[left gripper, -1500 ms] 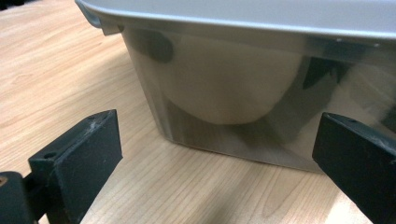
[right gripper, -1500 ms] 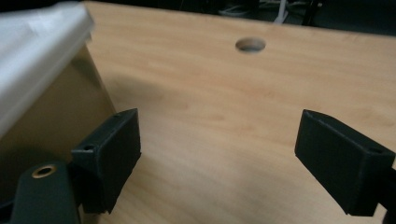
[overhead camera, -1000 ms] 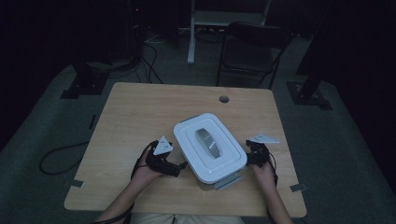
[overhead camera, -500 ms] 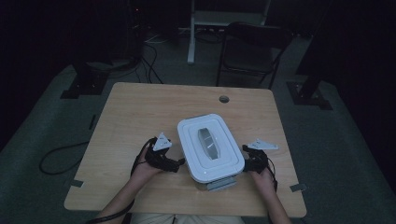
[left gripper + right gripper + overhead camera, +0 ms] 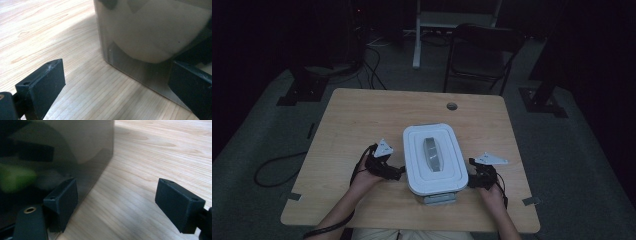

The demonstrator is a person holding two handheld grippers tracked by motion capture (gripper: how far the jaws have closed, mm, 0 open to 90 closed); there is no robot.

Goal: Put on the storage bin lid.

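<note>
Since the earlier frames the white-lidded container [image 5: 432, 159] has been turned and shifted a little toward the near edge of the wooden table [image 5: 362, 115], so that its long sides are now lined up almost straight from front to back; the right gripper [image 5: 473, 179] has been carried inward with it, and its jaws have just been closing slightly, though nothing is pinched between them. The table is seen bare across its far half, with a small round hole [image 5: 452, 106] near the far edge. The container is set close to the near edge, roughly midway between the left and right edges, with a grey handle [image 5: 432, 153] recessed in its lid. The left gripper [image 5: 398, 173] is held against the container's left wall, the right gripper against its right wall, so the box is flanked by both. In each gripper view the jaws are seen spread wide, one pad beside the translucent wall [image 5: 140, 35] and the other out over bare wood.
</note>
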